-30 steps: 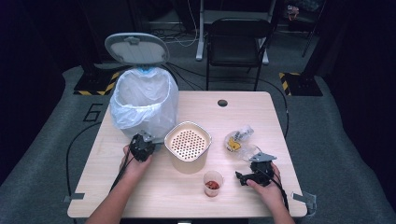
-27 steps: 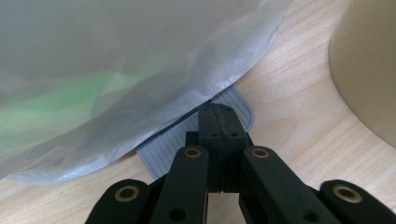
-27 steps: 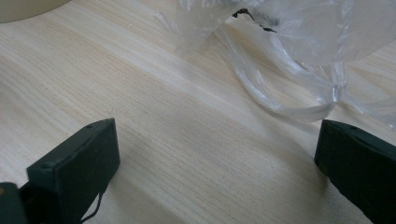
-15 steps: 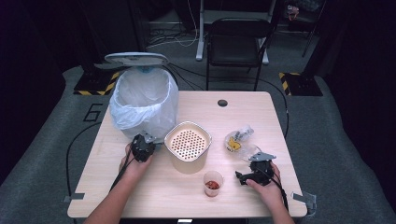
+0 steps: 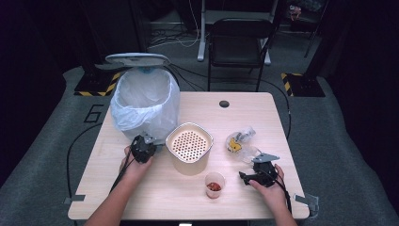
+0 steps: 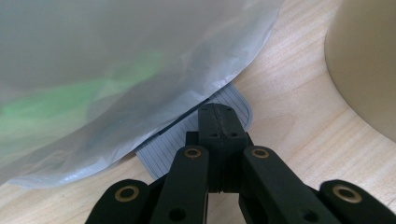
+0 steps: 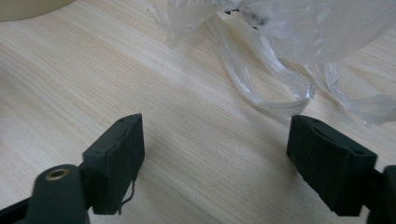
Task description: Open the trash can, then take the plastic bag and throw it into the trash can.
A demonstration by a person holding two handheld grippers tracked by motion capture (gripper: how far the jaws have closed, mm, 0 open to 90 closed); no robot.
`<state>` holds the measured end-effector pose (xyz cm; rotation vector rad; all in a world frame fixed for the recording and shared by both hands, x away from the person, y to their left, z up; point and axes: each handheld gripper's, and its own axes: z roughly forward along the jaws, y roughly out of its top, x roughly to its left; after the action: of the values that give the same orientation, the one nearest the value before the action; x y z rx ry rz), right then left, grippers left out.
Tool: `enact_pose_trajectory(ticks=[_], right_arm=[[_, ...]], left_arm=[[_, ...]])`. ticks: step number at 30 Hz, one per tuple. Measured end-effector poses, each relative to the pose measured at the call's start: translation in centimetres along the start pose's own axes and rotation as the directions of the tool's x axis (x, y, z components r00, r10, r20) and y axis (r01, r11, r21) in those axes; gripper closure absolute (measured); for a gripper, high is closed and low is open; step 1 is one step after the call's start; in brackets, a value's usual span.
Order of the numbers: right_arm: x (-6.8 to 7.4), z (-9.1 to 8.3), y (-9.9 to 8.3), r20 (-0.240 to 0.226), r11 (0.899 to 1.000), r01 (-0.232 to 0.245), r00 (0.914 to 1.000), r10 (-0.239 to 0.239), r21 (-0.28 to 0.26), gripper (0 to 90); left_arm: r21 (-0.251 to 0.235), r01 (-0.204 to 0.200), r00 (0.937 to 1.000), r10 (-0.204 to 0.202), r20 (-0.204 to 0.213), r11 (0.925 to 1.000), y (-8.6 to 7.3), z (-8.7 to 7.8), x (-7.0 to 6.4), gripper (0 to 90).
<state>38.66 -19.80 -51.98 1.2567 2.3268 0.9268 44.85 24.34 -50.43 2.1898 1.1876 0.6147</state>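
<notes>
A bin lined with a white bag (image 5: 143,101) stands at the table's back left, its grey lid (image 5: 136,59) raised behind the rim. My left gripper (image 5: 144,144) sits at the bin's foot, shut with nothing between the jaws. In the left gripper view the shut tips (image 6: 220,119) rest on the bin's ribbed grey pedal (image 6: 182,142), under the sagging bag (image 6: 116,70). My right gripper (image 5: 248,175) is open and low over the table's front right. Its jaws (image 7: 212,149) frame bare wood just short of a crumpled clear plastic bag (image 7: 289,37).
A beige perforated container (image 5: 189,146) stands mid-table, close to the right of the left gripper. A small cup with red bits (image 5: 214,184) is in front of it. The clear bag with yellow scraps (image 5: 240,142) lies right of centre. A black chair (image 5: 240,42) stands beyond the table (image 5: 263,113).
The bin lid has tipped down from a more upright position one second ago to a flatter one. Both grippers have stayed in place.
</notes>
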Motion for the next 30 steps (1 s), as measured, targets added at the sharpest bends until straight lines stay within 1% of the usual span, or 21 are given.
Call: enact_pose_trajectory(ticks=[1,2,5,6,7,8,9,10,11,12,13,14,16,17,18,19,20,21,24,27,30], right_arm=[[-0.1,0.0,0.0,0.002,1.0,0.009,1.0,-0.009,0.007,20.3],[0.1,-0.1,0.0,0.005,1.0,-0.003,1.0,0.003,0.012,20.7],[0.1,-0.5,0.1,0.002,0.999,0.0,1.0,0.0,0.035,20.6],[0.1,-0.7,0.1,0.004,0.999,0.006,1.0,-0.006,0.038,19.9],[0.1,-1.0,0.2,0.002,0.999,-0.002,1.0,0.002,0.034,19.2],[0.2,-1.2,0.2,0.014,1.0,-0.009,0.9999,0.008,0.019,18.5],[0.2,-1.5,0.3,0.012,1.0,0.0,0.9999,0.0,0.018,18.0],[0.3,-2.0,0.4,0.012,1.0,-0.008,0.9999,0.008,0.007,16.9],[0.2,-2.2,0.6,0.015,1.0,0.006,0.9999,-0.006,-0.003,15.9],[0.3,-2.5,0.8,0.025,1.0,-0.001,0.9997,0.001,-0.009,14.4],[0.2,-2.8,0.9,0.022,1.0,0.013,0.9997,-0.013,-0.008,14.1],[0.3,-3.0,1.1,0.02,1.0,0.0,0.9998,0.0,-0.006,14.1],[0.1,-3.3,1.3,0.012,1.0,0.023,0.9997,-0.023,-0.003,14.1],[0.2,-3.4,1.4,0.012,1.0,0.006,0.9999,-0.006,-0.004,14.0],[0.1,-3.7,1.5,0.006,1.0,0.014,0.9999,-0.014,0.005,13.9],[0.3,-3.9,1.7,0.012,1.0,0.007,0.9999,-0.007,0.002,13.8],[0.2,-4.1,1.9,0.013,1.0,0.022,0.9997,-0.022,-0.004,13.8],[0.3,-4.4,2.0,0.011,1.0,0.026,0.9996,-0.026,-0.001,13.8],[0.3,-5.2,2.7,0.004,0.999,0.032,0.9995,-0.032,-0.028,13.6],[0.2,-5.6,3.1,0.003,0.997,0.064,0.998,-0.064,-0.041,12.6],[0.0,-5.7,3.7,0.014,0.997,0.07,0.9975,-0.07,-0.035,6.5]], left_arm=[[-0.001,0.018,0.9998,-0.018,0.005,0.9998,0.0,0.0,0.1,90.0],[0.001,0.007,0.9999,-0.007,0.01,1.0,0.0,0.0,0.2,90.0],[0.006,0.012,0.9999,-0.012,0.01,0.9999,0.1,0.0,0.2,90.0],[0.008,0.026,0.9996,-0.026,0.014,0.9996,0.1,0.0,0.1,90.0],[0.016,0.012,0.9999,-0.012,0.006,0.9998,0.2,0.0,0.1,90.0],[0.015,0.025,0.9997,-0.025,0.005,0.9996,0.3,0.1,-0.1,90.0],[0.024,0.022,0.9998,-0.022,-0.002,0.9995,0.4,0.1,-0.1,90.0],[0.028,0.017,0.9998,-0.017,-0.003,0.9995,0.5,0.1,-0.1,90.0],[0.027,0.015,0.9999,-0.015,0.0,0.9995,0.5,0.1,-0.1,90.0],[0.019,0.01,0.9999,-0.01,0.002,0.9998,0.5,0.2,0.0,90.0],[0.03,0.017,0.9998,-0.018,0.007,0.9994,0.5,0.1,0.0,90.0],[0.024,0.016,0.9998,-0.016,0.008,0.9996,0.5,0.1,0.0,90.0],[0.028,0.003,0.9999,-0.004,0.011,0.9996,0.6,0.1,0.1,90.0],[0.028,0.004,0.9999,-0.004,0.014,0.9996,0.6,0.2,0.1,90.0],[0.028,0.003,0.9999,-0.004,0.013,0.9996,0.6,0.2,0.1,90.0],[0.035,0.016,0.9998,-0.016,0.01,0.9992,0.6,0.1,0.0,90.0],[0.032,0.02,0.9997,-0.02,0.01,0.9993,0.6,0.1,0.0,90.0],[0.035,0.01,0.9999,-0.01,0.002,0.9994,0.6,0.1,-0.1,90.0],[0.031,0.012,0.9999,-0.012,0.003,0.9994,0.6,0.1,-0.1,90.0],[0.032,0.015,0.9999,-0.016,0.005,0.9994,0.6,0.1,-0.1,90.0],[0.039,0.006,1.0,-0.005,-0.003,0.9992,0.6,0.1,-0.1,90.0]])
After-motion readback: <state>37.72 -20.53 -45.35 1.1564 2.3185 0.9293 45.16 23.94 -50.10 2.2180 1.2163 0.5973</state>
